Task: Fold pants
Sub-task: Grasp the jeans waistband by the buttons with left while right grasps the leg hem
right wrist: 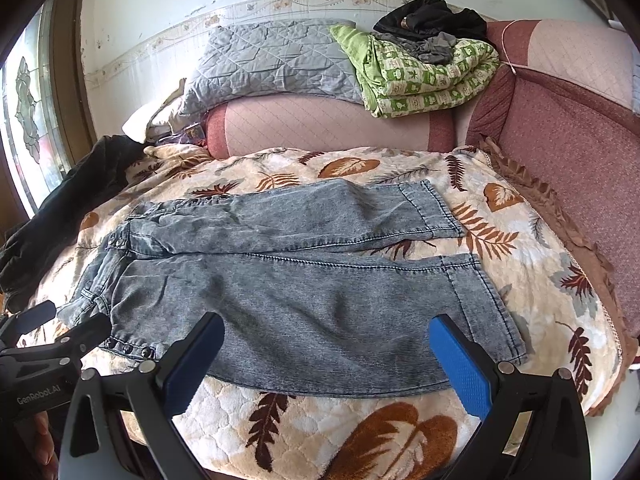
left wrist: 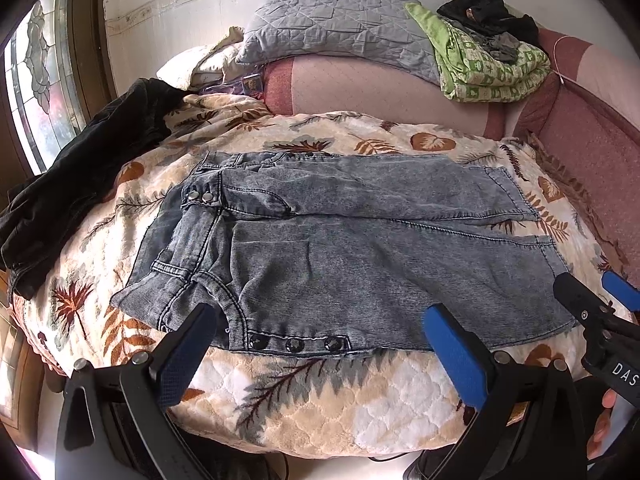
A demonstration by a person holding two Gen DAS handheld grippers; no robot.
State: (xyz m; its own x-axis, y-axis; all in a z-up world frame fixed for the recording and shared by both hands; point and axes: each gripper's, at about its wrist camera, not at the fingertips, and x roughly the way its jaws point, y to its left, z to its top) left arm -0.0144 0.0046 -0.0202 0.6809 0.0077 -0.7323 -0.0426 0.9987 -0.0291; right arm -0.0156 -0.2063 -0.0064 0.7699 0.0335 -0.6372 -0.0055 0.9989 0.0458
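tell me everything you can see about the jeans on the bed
The jeans are grey-blue acid-washed denim, spread flat and unfolded on the leaf-print blanket. The waistband with two metal snaps lies to the left, and the hemmed leg ends to the right, slightly parted. Dark buttons line the near edge. Neither open gripper grips them.

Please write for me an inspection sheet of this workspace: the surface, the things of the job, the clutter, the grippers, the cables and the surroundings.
Surface: leaf-print blanket over a cushioned seat.
Job's things: grey denim pants spread flat, both legs side by side, waist toward the left, not yet folded.
Clutter: dark garment at the left edge; grey quilt, green blanket and black clothes on the backrest.
Grippers: left gripper and right gripper open at the pants' near edge, holding nothing.
Cables: nothing seen.
Surroundings: patterned glass window on the left; white wall behind.
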